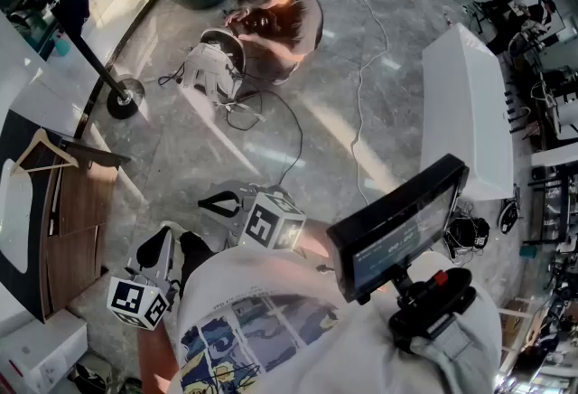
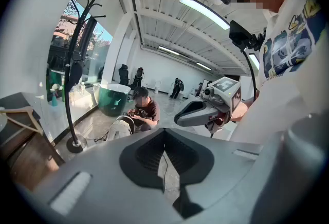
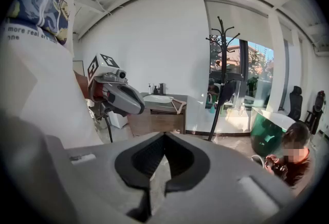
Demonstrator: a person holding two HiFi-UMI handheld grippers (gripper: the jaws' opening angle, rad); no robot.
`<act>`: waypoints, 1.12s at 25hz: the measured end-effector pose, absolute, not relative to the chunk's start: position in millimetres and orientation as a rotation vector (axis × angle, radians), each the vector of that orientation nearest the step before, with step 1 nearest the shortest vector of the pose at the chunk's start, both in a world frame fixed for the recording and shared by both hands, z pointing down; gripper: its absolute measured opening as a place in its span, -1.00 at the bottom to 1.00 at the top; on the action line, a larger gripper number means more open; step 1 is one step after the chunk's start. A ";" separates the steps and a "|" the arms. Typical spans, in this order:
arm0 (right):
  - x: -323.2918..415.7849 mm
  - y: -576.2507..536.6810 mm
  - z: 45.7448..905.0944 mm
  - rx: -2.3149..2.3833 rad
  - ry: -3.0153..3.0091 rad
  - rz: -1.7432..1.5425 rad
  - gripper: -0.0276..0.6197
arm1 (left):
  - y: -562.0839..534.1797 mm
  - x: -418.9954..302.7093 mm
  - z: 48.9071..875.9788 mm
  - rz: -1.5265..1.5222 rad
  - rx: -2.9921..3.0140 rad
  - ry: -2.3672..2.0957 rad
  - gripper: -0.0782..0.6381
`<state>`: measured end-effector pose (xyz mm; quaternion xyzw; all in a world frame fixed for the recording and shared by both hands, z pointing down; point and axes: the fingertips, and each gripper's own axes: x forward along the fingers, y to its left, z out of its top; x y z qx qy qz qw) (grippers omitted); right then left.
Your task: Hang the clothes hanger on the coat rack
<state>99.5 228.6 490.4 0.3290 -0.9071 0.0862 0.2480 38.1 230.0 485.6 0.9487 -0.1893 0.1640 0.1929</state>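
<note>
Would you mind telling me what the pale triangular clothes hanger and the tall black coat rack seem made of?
Pale triangular clothes hanger: probably unpainted wood, from its light tan, matte arms. Tall black coat rack: likely painted metal, given its thin dark pole and round disc base.

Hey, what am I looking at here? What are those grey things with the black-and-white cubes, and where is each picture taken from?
There is no robot: a person holds a grey two-jaw gripper in each hand, each bearing a marker cube. The head view looks down from the person's head onto the left gripper and right gripper. The other two pictures come from cameras riding on those grippers. Both are shut and empty. The light wooden clothes hanger lies on a brown wooden cabinet; the black coat rack stands on the floor nearby. Someone else crouches farther off.
</note>
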 end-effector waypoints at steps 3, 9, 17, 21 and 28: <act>95.4 231.5 487.1 0.885 -2.484 0.226 -0.91 | 233.1 37.4 479.4 0.468 2.659 -0.546 -0.77; 87.8 237.5 492.5 0.861 -2.482 0.240 -0.91 | 241.1 23.4 488.2 0.458 2.635 -0.569 -0.77; 64.2 227.1 504.5 0.794 -2.497 0.303 -0.88 | 231.3 -4.6 490.1 0.437 2.601 -0.657 -0.77; 46.8 208.6 503.5 0.754 -2.510 0.319 -0.77 | 216.8 -25.2 488.8 0.418 2.569 -0.725 -0.77; 1.6 137.7 509.8 0.762 -2.514 0.352 -0.66 | 153.8 -74.3 497.1 0.389 2.571 -0.740 -0.77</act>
